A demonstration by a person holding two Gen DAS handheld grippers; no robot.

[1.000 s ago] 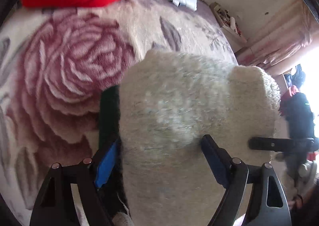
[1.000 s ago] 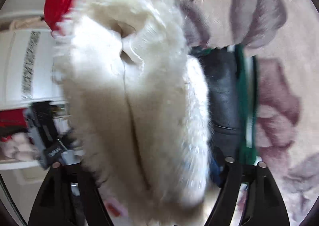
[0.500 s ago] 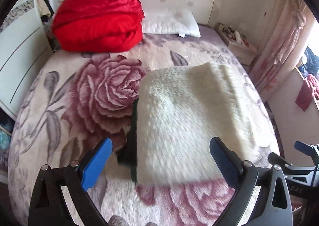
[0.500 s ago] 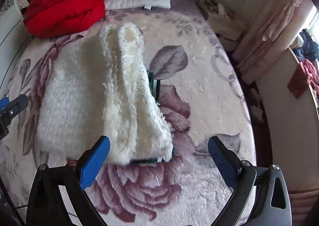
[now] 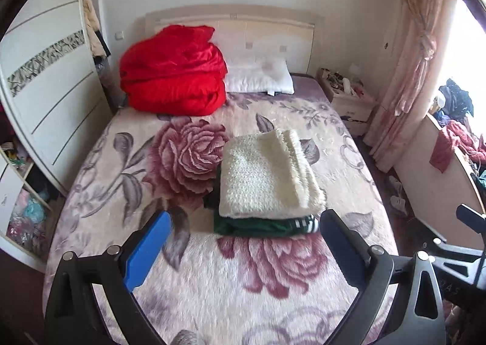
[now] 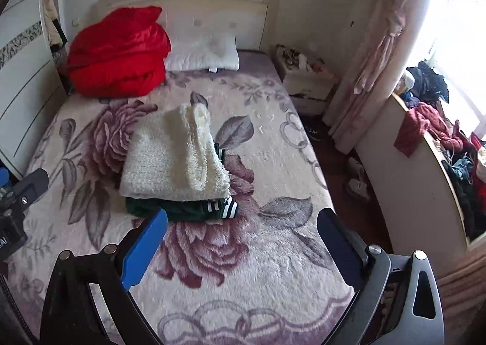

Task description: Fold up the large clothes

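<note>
A folded cream fluffy sweater [image 5: 267,174] lies on a folded dark green garment with white stripes [image 5: 264,225] in the middle of the bed [image 5: 212,284]. The same stack shows in the right wrist view, cream sweater [image 6: 173,156] over green garment [image 6: 188,211]. My left gripper [image 5: 243,241] is open and empty, held back above the bed's near part, short of the stack. My right gripper [image 6: 243,241] is open and empty too, also short of the stack. The other gripper's body shows at the edge of each view.
A red quilt [image 5: 173,71] and a white pillow [image 5: 258,74] lie at the headboard. A white wardrobe [image 5: 39,86] stands left of the bed. A nightstand [image 5: 346,95], pink curtain [image 5: 410,65] and a cluttered desk [image 6: 431,162] stand to the right.
Both grippers let go of the cream sweater, opened and pulled back from the bed. The sweater now rests folded on the green garment.
</note>
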